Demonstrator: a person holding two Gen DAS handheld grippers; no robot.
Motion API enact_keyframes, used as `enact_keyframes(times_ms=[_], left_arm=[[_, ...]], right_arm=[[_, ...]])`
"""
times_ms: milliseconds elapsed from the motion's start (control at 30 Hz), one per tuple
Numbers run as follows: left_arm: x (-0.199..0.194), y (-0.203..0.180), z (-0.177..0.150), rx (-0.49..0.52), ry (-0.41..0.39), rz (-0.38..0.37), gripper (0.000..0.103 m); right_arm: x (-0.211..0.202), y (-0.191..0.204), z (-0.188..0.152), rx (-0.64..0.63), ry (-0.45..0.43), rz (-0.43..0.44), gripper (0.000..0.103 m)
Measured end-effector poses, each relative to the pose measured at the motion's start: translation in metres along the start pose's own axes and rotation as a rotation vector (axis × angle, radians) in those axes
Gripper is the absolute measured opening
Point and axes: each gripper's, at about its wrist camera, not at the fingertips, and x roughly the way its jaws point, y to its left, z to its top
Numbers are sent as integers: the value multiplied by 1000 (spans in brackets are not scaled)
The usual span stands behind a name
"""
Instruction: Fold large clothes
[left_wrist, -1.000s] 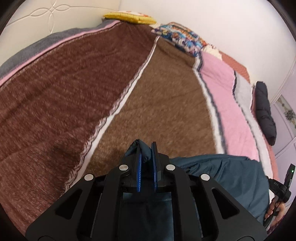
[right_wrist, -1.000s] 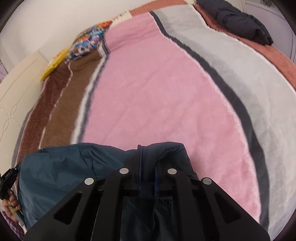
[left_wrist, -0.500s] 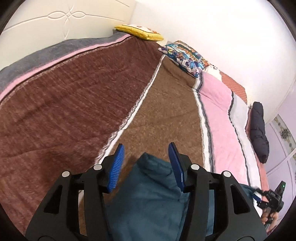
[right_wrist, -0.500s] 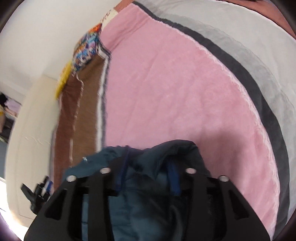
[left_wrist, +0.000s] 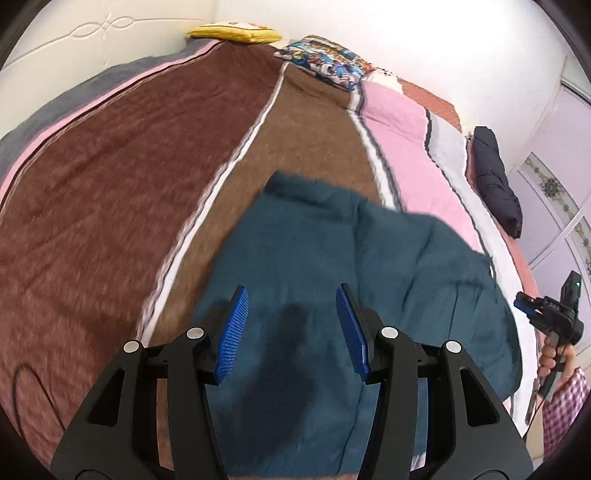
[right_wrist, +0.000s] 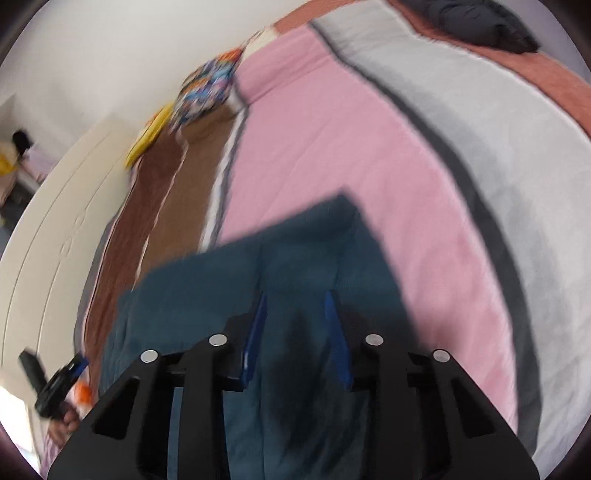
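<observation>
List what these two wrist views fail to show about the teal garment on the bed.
- teal garment, left wrist view: near edge hidden behind the left tool.
- Same garment, right wrist view: seams and folds lost to motion blur; near part hidden by the right tool.
- Garment type: cannot tell.

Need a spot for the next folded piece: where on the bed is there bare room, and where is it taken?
Free: the dark brown stripe left of the teal garment, and the pink and grey stripes between it and the black jacket. Taken: the far edge along the wall, with the yellow cushion and patterned pillow.
</observation>
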Motion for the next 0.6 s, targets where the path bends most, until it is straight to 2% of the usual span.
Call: enact_keyframes(times_ms=[67, 133, 167, 233, 367, 500, 600], left_arm=[[-6, 3, -12, -7, 13, 46, 49], [-25, 11, -27, -40, -5, 33, 49], [-35, 13, -35, -51, -10, 23, 53], [-50, 17, -52, -63, -18, 2, 62], [-59, 25, -82, -127, 15, -39, 65], [-44, 33, -106, -235, 62, -91, 67], [-25, 33, -112, -296, 89, -105, 68]], right_arm=[[-6, -5, -17, 22, 18, -30, 34], [-26, -10, -38, 58, -15, -5, 34], [-41, -13, -53, 73, -31, 28, 34], [-67, -15, -82, 73, -49, 41, 35], [-94, -29, -137, 108, -48, 10, 60], [-84, -44, -171, 201, 17, 35, 65], [-67, -52, -177, 284, 37, 64, 72]])
